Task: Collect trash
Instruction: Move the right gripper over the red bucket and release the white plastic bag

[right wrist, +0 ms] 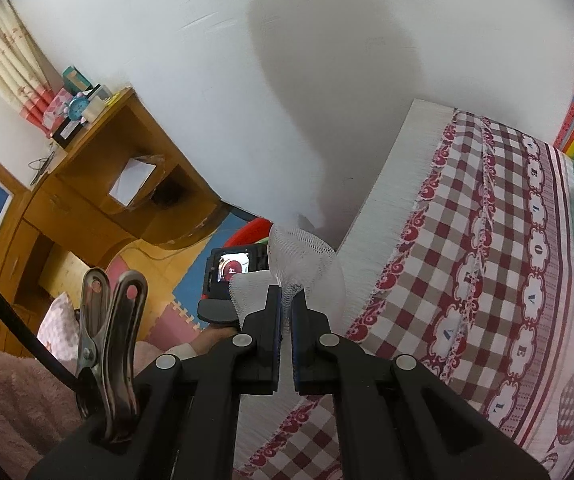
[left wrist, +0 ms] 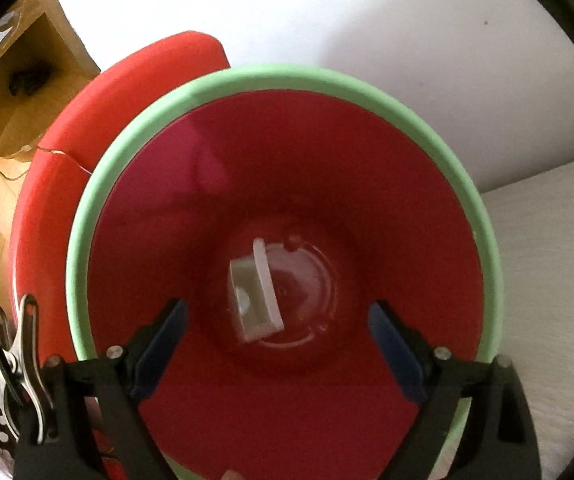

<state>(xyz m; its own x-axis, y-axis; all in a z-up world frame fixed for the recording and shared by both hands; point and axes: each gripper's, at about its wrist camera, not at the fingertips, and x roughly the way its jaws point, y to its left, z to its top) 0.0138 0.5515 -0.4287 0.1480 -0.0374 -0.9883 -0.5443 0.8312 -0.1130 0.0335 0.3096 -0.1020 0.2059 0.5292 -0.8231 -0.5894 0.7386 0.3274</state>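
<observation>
Left wrist view: the left gripper [left wrist: 278, 320] points straight down into a bin [left wrist: 487, 240] with a pale green rim and a glossy red inner wall. Its jaws are spread wide, with nothing between the pads; the blue pads [left wrist: 167, 344] stand at 8 and 4 o'clock of the bin floor. On the floor, near centre, lies one piece of trash: a small white box-like scrap [left wrist: 253, 300], tipped on its side, with a curved white flap along its 3 o'clock edge and a greyish open face towards 9 o'clock. It lies clear of both pads. A faint circular ring is moulded in the floor around it. A red lid or second red container [left wrist: 99, 120] lies against the bin at 10 o'clock. A wooden cabinet [left wrist: 27, 80] stands beyond that. A white wall fills the 12 to 2 o'clock sector.

Right wrist view: the right gripper [right wrist: 285, 308] has its jaws pressed together on a white foam net sleeve [right wrist: 303, 256], the mesh type used around fruit. The sleeve is soft, open-weave and crumpled, bulging out above the fingertips towards 12 o'clock. The left hand's device with a lit screen [right wrist: 233, 268] shows at 11 o'clock of the fingertips. A checked red-and-white bedcover [right wrist: 467, 248] runs from 2 to 5 o'clock. A metal clip [right wrist: 107, 340] sits at 8 o'clock.
</observation>
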